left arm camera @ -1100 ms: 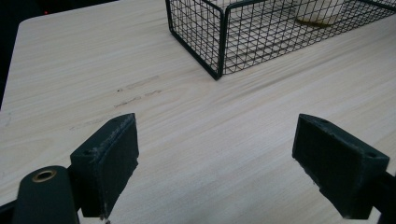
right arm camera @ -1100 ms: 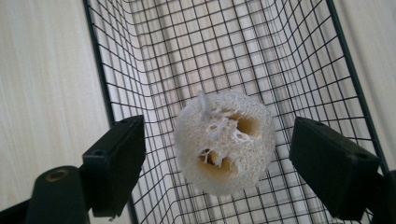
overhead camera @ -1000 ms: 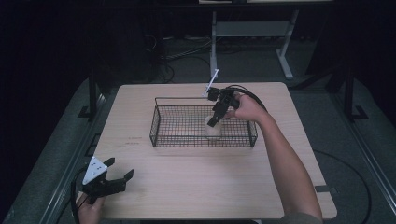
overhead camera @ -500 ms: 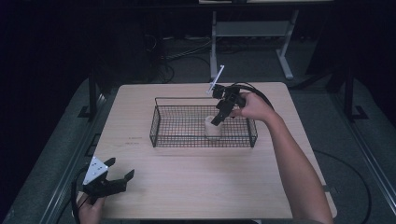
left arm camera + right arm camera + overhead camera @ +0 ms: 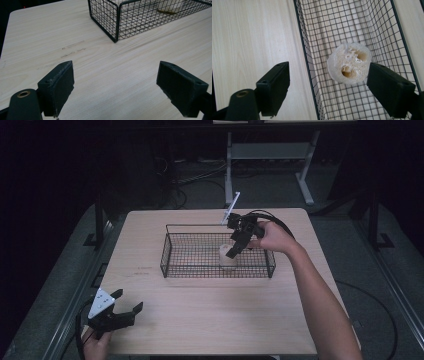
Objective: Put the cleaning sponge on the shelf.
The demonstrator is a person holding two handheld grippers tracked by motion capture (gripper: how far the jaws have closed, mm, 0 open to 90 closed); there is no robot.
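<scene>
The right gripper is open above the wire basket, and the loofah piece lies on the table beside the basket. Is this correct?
Not quite. The loofah piece lies inside the basket, not beside it; the right gripper view shows it on the mesh floor. The right gripper is indeed open above the basket.

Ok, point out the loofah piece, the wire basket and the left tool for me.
loofah piece (image 5: 349, 65): right gripper view, its holed top face.
wire basket (image 5: 169, 251): high view, its left wall.
left tool (image 5: 127, 308): high view, midway between its open jaw tips.
</scene>
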